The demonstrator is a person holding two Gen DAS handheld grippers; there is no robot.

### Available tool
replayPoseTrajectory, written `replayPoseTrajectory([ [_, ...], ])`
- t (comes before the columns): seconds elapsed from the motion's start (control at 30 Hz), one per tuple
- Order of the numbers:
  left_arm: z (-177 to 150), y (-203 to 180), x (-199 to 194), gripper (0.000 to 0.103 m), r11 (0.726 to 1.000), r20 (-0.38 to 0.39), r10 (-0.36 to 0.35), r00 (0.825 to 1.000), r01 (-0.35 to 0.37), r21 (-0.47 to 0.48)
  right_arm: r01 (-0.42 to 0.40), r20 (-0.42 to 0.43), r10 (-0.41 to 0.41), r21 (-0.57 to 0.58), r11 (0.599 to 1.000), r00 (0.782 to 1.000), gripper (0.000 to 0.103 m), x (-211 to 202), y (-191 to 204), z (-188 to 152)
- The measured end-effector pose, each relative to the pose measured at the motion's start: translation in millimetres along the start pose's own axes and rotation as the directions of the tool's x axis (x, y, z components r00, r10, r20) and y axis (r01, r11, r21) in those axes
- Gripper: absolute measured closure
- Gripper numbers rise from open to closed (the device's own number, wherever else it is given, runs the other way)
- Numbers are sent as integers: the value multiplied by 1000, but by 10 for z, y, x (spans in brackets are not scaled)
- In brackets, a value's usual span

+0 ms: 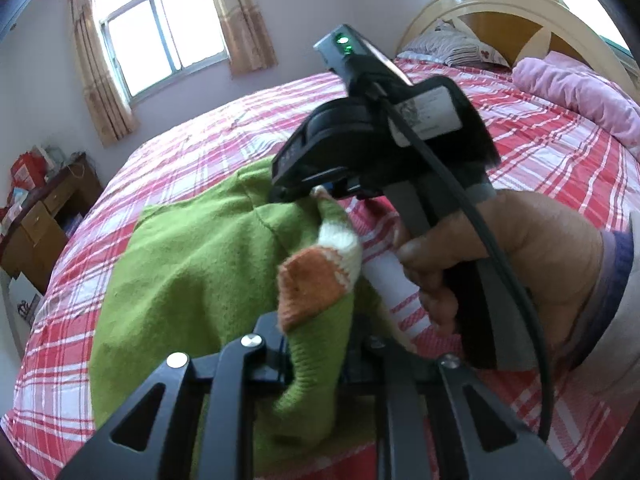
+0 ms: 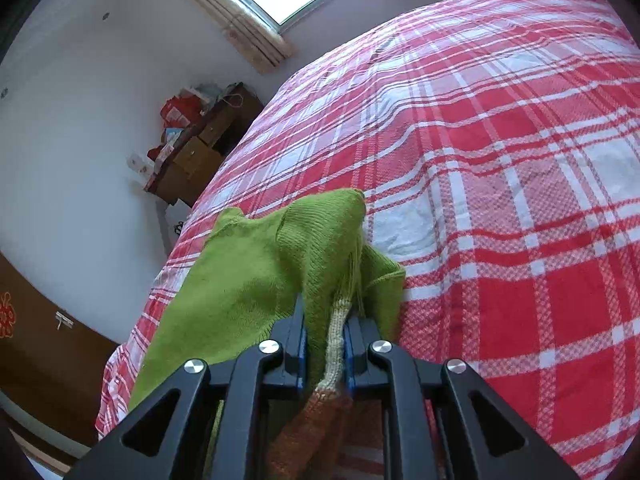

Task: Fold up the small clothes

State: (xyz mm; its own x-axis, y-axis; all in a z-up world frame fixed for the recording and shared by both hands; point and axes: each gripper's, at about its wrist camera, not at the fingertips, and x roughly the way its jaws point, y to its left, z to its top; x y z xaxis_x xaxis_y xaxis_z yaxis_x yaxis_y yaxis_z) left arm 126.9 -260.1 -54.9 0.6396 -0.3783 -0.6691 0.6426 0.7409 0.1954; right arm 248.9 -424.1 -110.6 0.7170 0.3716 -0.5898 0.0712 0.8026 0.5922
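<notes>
1. My right claw [image 2: 325, 336] gripped the green sweater [image 2: 256, 276] by its cream-and-orange cuff.
2. My left claw [image 1: 316, 364] pinched a green knit fold.
3. The sweater lay partly lifted over the plaid bedspread [image 2: 500, 200].

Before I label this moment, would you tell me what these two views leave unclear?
- Left gripper fingertips: left wrist view, buried in the green sweater.
- Sweater's overall shape: both views, bunched, hidden behind the gripper frames.
- Items on the wooden desk: too small.
- Right gripper grip point: left view, hidden by its body.
</notes>
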Motion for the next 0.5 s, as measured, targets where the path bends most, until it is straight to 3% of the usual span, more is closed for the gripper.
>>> replayPoseTrajectory([
  [0.23,-94,33,-163,73,1000,-30,9,1000,-9,-18,13,20,-13,36,999,1000,84,-245,34,-174],
  [0.37,-130,102,-306,58,999,-37,12,999,-14,-50,20,51,-23,56,998,998,82,-561,25,-338],
  [0.5,-171,180,-470,35,996,-21,63,998,-64,-68,67,83,-71,54,996,994,82,-928,47,-554],
])
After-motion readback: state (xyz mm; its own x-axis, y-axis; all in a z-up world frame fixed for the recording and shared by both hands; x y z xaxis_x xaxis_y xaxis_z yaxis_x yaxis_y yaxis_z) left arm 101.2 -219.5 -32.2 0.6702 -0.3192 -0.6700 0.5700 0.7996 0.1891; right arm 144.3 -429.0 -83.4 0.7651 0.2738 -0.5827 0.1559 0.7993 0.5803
